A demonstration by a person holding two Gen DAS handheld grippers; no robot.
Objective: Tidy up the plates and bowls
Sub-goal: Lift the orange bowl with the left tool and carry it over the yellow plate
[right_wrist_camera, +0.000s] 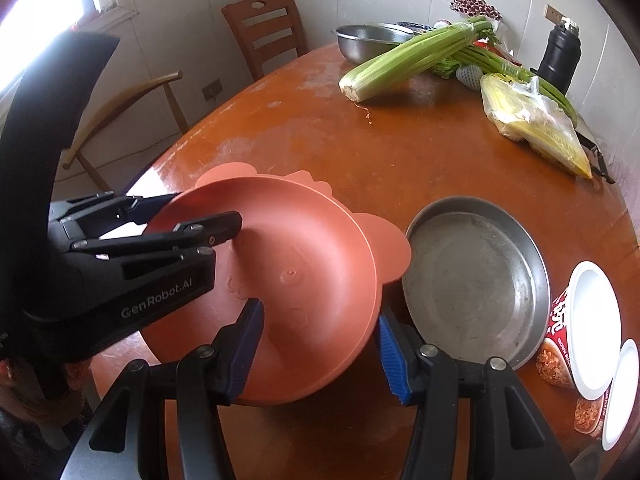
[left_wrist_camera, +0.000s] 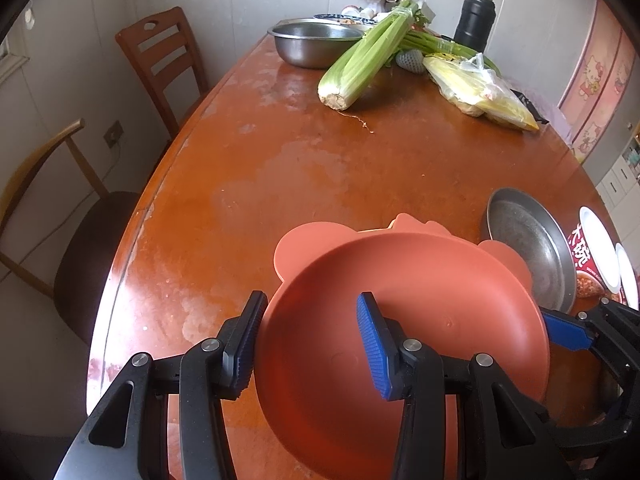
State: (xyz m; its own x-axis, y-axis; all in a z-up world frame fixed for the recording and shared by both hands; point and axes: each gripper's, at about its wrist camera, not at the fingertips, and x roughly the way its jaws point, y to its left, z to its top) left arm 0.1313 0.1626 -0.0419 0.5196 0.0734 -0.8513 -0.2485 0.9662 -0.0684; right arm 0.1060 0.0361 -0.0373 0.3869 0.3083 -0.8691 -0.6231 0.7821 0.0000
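Observation:
A terracotta plastic plate (left_wrist_camera: 420, 312) with round ears sits tilted on another terracotta eared plate (left_wrist_camera: 304, 240) on the wooden table (left_wrist_camera: 280, 152). My left gripper (left_wrist_camera: 312, 340) is open, its fingers astride the plate's left rim, one pad (left_wrist_camera: 374, 344) over the inside. In the right wrist view the left gripper (right_wrist_camera: 160, 216) shows at the plate's (right_wrist_camera: 288, 280) left rim. My right gripper (right_wrist_camera: 320, 344) is open astride the plate's near right rim. A shallow steel pan (right_wrist_camera: 476, 280) lies just right of the plates; it also shows in the left wrist view (left_wrist_camera: 532, 248).
Far end: steel bowl (left_wrist_camera: 316, 42), celery (left_wrist_camera: 368, 56), bagged corn (left_wrist_camera: 480, 92), black flask (left_wrist_camera: 476, 20). Instant-noodle cups with white lids (right_wrist_camera: 588, 328) stand at the right edge. Two chairs (left_wrist_camera: 164, 64) stand along the left side.

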